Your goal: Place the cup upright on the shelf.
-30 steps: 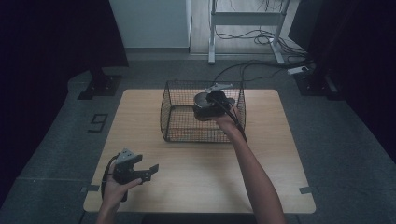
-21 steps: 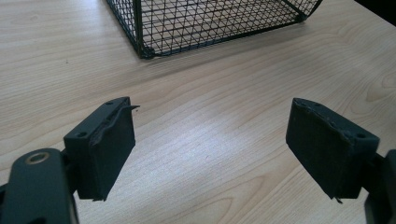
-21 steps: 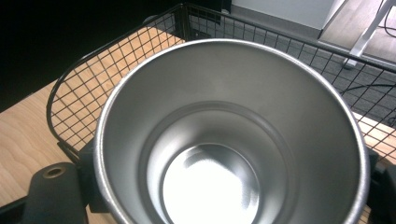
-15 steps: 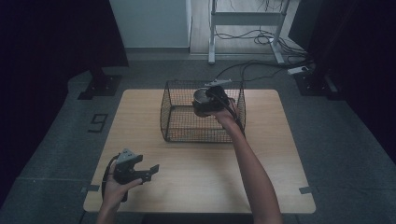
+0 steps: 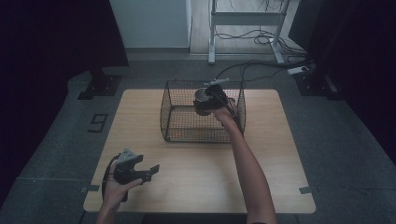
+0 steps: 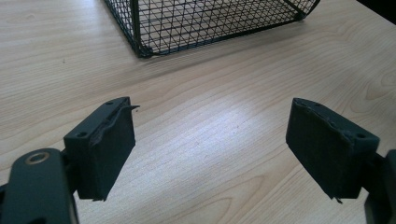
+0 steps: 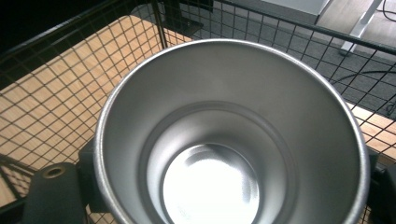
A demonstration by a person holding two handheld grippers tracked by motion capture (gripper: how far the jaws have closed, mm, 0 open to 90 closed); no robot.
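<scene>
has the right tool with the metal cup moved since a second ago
Yes. In the high view the right tool, shut on the metal cup, has shifted slightly toward the far right corner of the wire basket and sunk a little into it.

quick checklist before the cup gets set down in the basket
1. Right gripper shut on the metal cup: ok.
2. Cup empty inside: ok.
3. Cup over the wire basket: ok.
4. Basket floor under the cup free of things: cannot tell.
5. Left gripper open, apart from the basket, over the table: ok.
6. Cup clear of the basket's wall: cannot tell.
</scene>
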